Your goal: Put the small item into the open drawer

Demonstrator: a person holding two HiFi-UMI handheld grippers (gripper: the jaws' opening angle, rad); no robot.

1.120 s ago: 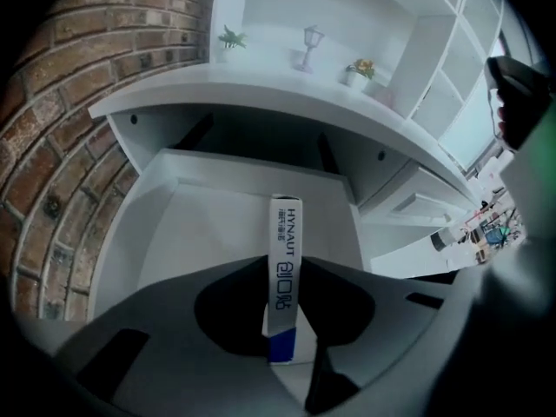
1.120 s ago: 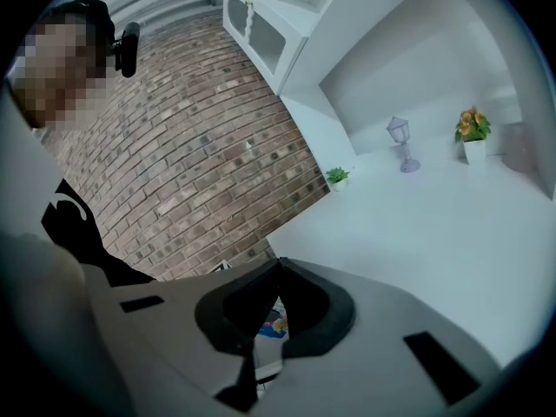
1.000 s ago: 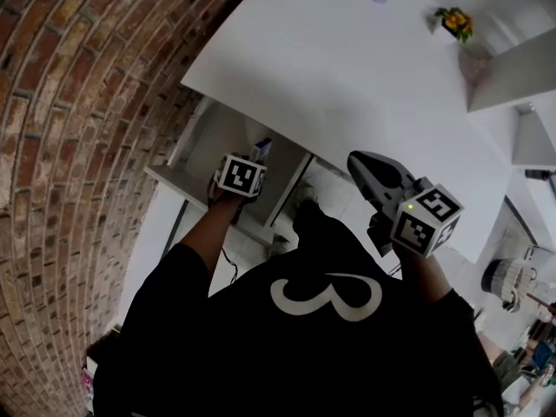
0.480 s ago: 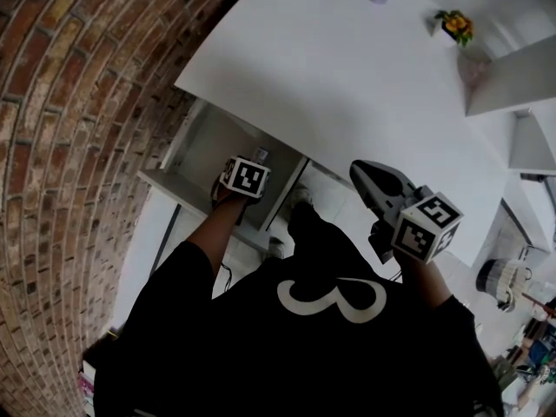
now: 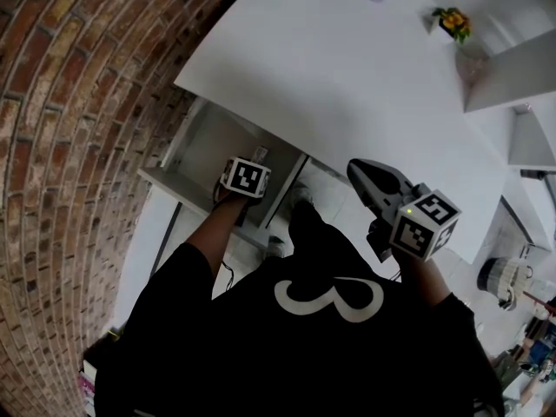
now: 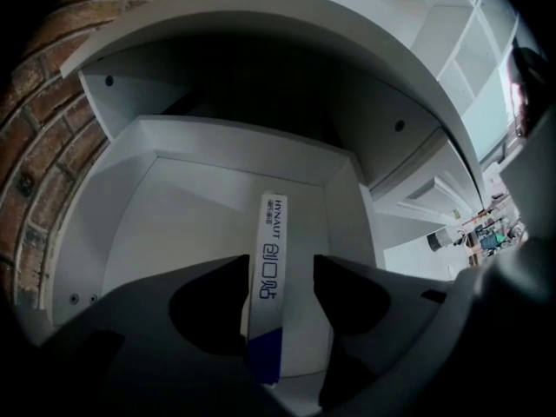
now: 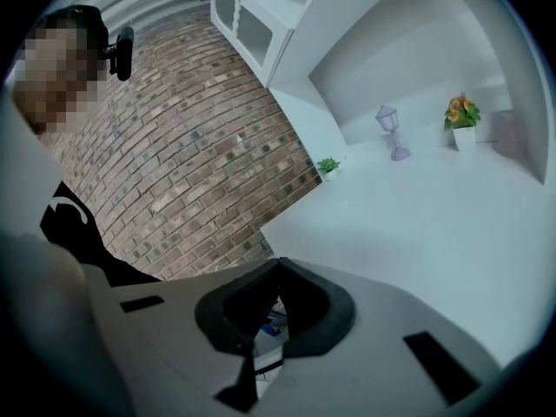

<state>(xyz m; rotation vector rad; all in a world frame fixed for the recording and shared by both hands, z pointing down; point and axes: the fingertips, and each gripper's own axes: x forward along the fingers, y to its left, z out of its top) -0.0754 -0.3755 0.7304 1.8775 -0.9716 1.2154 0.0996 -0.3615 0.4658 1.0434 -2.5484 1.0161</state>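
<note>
The small item is a long white box (image 6: 271, 268) with a blue near end. It lies lengthwise in the open white drawer (image 6: 191, 224) under the tabletop. My left gripper (image 6: 280, 272) straddles the box. Its jaws are opening, and a gap shows between the right jaw and the box. In the head view the left gripper (image 5: 254, 159) reaches into the drawer (image 5: 204, 142), and only the tip of the box (image 5: 259, 153) shows past its marker cube. My right gripper (image 5: 354, 168) hovers shut and empty at the table's front edge, its tips (image 7: 278, 266) touching.
A white tabletop (image 5: 347, 76) overhangs the drawer. At its far side stand a small lamp (image 7: 389, 129), a flower pot (image 7: 462, 120) and a little green plant (image 7: 328, 167). A brick wall (image 5: 78, 102) runs along the left. White shelving (image 7: 261, 24) stands behind.
My left gripper has moved forward and down into the drawer with the box. The right gripper has barely moved.
</note>
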